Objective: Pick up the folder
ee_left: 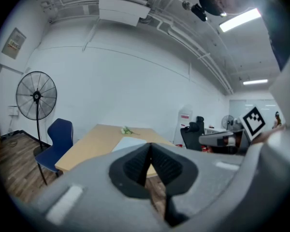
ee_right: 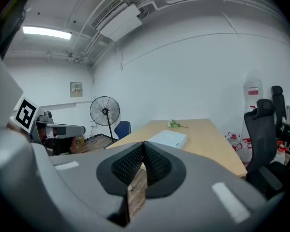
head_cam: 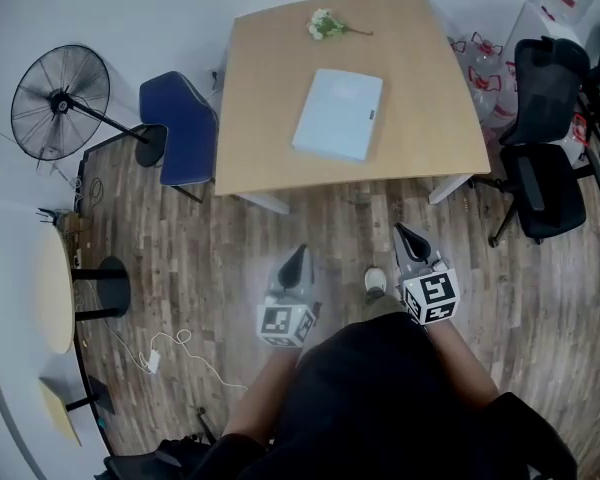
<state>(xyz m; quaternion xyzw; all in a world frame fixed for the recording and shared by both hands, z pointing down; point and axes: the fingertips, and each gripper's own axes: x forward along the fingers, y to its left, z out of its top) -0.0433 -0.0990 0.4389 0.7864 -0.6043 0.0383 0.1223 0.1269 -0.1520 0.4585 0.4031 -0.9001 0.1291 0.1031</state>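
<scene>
Ahead of me a wood table (head_cam: 270, 88) stands on plank floor (head_cam: 320, 233) — blue chair (head_cam: 187, 128) and pedestal fan (head_cam: 60, 102) left, black office chairs (head_cam: 545, 128) right, white wall (ee_left: 135, 86) beyond, strip lights (ee_left: 239, 20) overhead.

An office: wooden table (head_cam: 260, 118), black swivel chairs (head_cam: 545, 98), ceiling strip lights (ee_left: 239, 19).

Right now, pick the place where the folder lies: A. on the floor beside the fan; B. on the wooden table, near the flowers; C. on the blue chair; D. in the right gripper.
B: the folder lies flat on the wooden table, with the flowers beyond it; the right gripper is shut and empty.
</scene>
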